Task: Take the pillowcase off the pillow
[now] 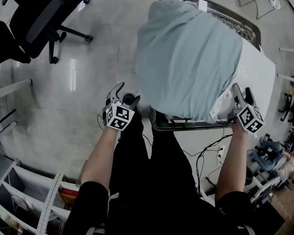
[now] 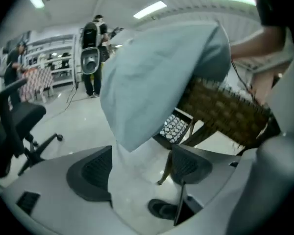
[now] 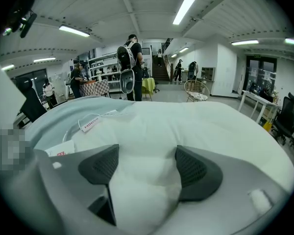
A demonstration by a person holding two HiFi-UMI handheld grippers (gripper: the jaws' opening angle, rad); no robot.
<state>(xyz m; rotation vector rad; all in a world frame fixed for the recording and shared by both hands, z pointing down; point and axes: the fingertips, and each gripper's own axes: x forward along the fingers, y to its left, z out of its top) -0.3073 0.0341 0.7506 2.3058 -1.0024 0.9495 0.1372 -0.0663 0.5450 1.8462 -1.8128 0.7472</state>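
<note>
Two grippers, one per hand, both angled down and forward, with bare forearms reaching out from black sleeves.

Left gripper (image 1: pixel 125 96): held low beside the near left corner of the wicker chair (image 1: pixel 179 127), clear of the load. Its own view (image 2: pixel 142 168) shows the claw spread wide with only floor between the pads. A loose corner of the pillowcase (image 2: pixel 157 77) hangs ahead of and above the gap, not touching either pad.

Right gripper (image 1: pixel 241 94): at the near right edge of the pillow (image 1: pixel 257 75), wrist raised to that edge. Its own view (image 3: pixel 149 168) shows the claw pinching a bunched fold of white pillow (image 3: pixel 152 180), which bulges up between the pads.

Pillowcase (image 1: pixel 186 53): pale blue, still over most of the pillow, which lies on the chair. White filling is bare only along the right side and near corner, where paper tags (image 3: pixel 90 123) lie.

Hard to make out:
- Most of the chair top, hidden under the pillow; only its near and far rims show.
- The right fingertips in the head view, tucked against the pillow edge.
- The left gripper view, which is smeared. A dark rounded shape (image 2: pixel 164 209) low between the jaws cannot be identified.
- An office chair (image 1: pixel 39 18), cut off at the upper left.
</note>
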